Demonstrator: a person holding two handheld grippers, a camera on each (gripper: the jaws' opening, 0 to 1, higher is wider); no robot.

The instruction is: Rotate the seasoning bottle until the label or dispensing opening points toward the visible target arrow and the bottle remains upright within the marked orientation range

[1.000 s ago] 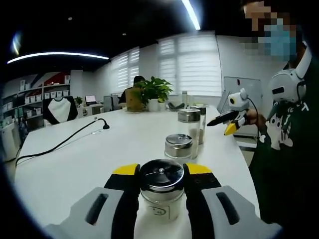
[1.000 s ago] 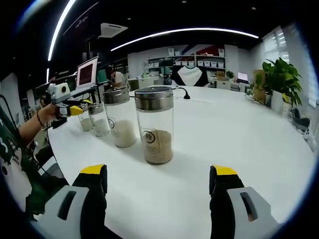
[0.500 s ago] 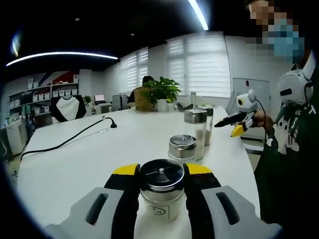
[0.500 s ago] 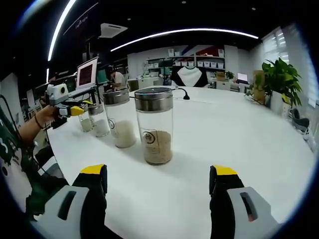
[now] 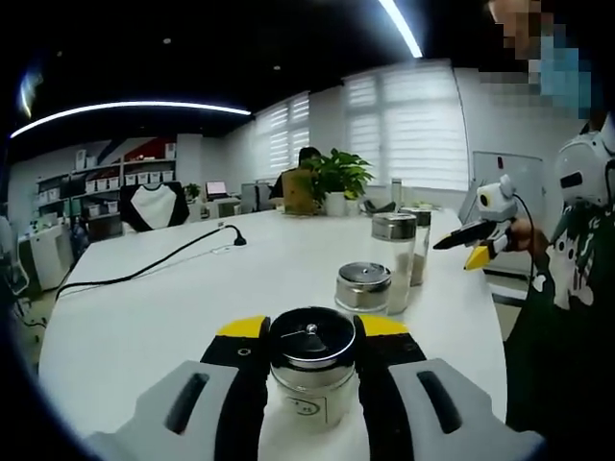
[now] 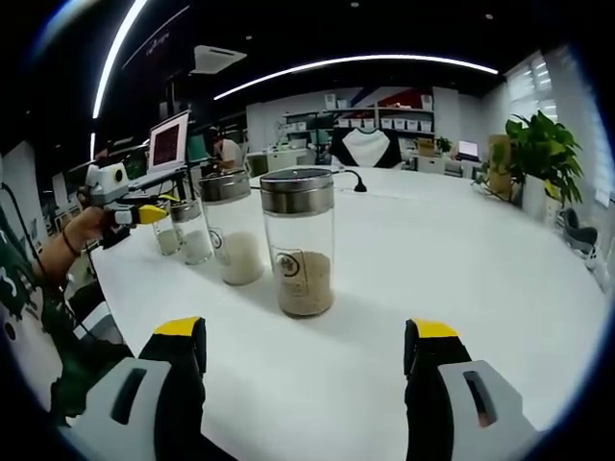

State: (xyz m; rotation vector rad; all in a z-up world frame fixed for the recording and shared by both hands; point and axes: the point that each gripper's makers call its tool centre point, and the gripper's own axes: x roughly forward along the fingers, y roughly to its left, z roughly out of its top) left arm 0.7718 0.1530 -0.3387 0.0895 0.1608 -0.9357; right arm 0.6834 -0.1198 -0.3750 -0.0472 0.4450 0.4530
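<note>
My left gripper (image 5: 310,328) is shut on a small glass seasoning bottle (image 5: 309,386) with a metal lid; the black, yellow-tipped jaws press on both sides of it. The bottle stands upright on the white table (image 5: 173,317). In the right gripper view the left gripper (image 6: 123,206) shows far left in a hand. My right gripper (image 6: 307,336) is open above the table, short of a tall bottle of brown seasoning (image 6: 301,246), and shows at the right of the left gripper view (image 5: 478,236).
A row of bottles stands along the table: a short one (image 5: 363,286), a tall one with white grains (image 6: 233,236), a smaller one (image 6: 190,233). A black cable with a microphone (image 5: 154,264) crosses the table. A potted plant (image 5: 336,179) stands at the far end; the person's body (image 5: 567,317) is at the edge.
The left gripper view has swung, shifting room and bottles to the right, with the held bottle fixed between the jaws. In the right gripper view the left gripper has shifted slightly left.
</note>
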